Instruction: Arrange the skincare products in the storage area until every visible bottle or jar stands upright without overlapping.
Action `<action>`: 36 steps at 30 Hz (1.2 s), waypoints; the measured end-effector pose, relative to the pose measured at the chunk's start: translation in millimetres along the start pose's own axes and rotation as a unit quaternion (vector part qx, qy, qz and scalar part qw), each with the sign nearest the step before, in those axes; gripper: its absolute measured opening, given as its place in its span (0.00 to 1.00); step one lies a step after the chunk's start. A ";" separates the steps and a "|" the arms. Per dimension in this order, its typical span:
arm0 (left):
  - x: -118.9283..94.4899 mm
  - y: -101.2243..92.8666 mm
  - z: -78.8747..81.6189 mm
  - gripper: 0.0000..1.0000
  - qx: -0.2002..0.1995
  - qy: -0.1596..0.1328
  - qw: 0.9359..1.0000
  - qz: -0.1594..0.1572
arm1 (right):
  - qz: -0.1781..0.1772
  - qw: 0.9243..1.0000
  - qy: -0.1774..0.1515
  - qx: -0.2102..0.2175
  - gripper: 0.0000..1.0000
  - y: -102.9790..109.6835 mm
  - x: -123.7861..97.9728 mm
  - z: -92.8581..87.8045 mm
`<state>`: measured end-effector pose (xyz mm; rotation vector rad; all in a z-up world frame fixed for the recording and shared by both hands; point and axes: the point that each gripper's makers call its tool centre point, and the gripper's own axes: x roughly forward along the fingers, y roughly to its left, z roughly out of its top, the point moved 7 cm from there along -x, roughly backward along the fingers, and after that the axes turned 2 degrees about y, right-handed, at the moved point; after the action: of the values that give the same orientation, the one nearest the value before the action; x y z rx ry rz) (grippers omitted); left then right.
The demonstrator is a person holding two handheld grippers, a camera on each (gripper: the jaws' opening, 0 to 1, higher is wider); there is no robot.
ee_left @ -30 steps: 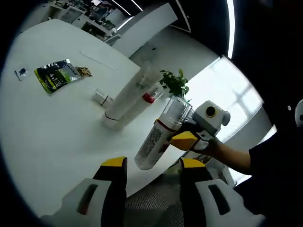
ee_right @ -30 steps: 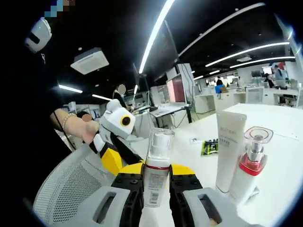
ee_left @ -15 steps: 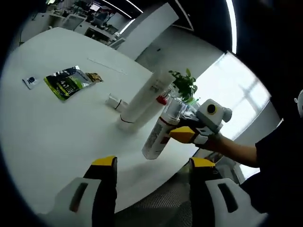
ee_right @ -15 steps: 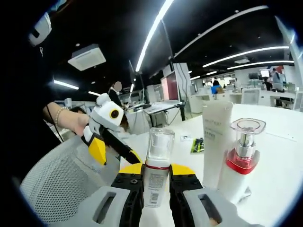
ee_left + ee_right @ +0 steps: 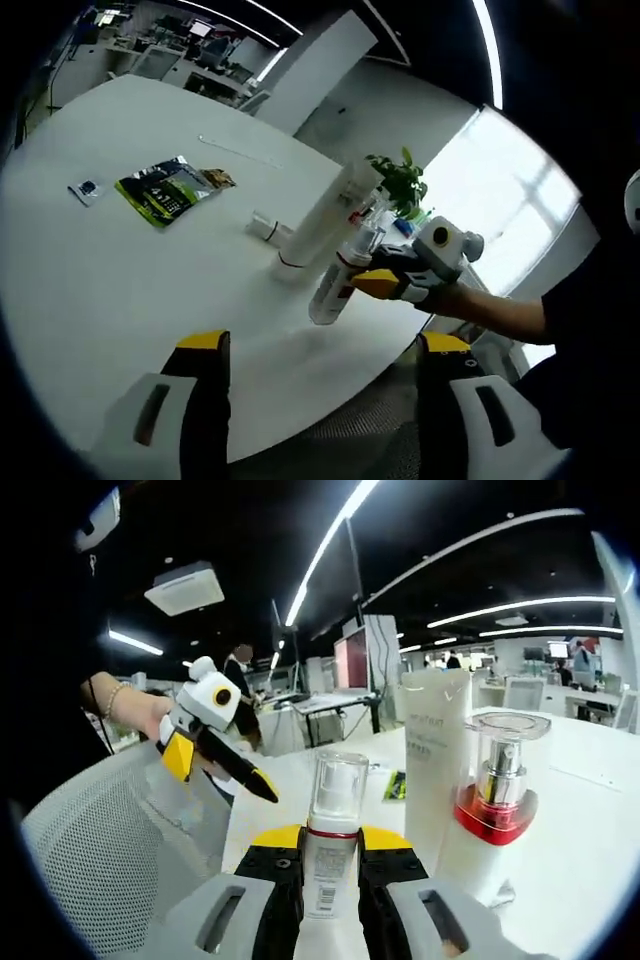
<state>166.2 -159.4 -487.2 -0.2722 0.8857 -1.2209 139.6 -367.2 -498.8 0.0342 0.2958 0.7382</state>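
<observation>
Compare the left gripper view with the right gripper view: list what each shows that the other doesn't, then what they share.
Left gripper view alone: a potted plant, a small white jar, a small card, and the bright window.

Right gripper view alone: a mesh chair back and distant desks with monitors.

Shared: the white table, the spray bottle clamped in the right gripper, the tall white tube, the red-collared pump bottle, the green packet, and the open left gripper.
</observation>
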 end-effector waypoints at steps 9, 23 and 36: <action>-1.1 3.8 -4.2 0.72 0.003 0.007 1.000 0.006 | -0.002 0.999 0.012 -0.034 0.09 2.0 6.0 -1.3; -1.4 7.1 -7.0 0.71 -0.011 0.004 1.000 0.013 | 0.005 0.997 0.039 -0.074 0.10 -0.6 7.6 -11.6; 2.8 5.0 -9.9 0.71 -0.012 0.009 1.000 0.008 | 0.007 0.995 0.050 -0.088 0.10 -1.0 2.3 -20.4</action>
<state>162.9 -157.4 -498.0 -0.2723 0.9172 -1.1997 136.2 -367.9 -519.1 -0.1686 0.3258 0.7780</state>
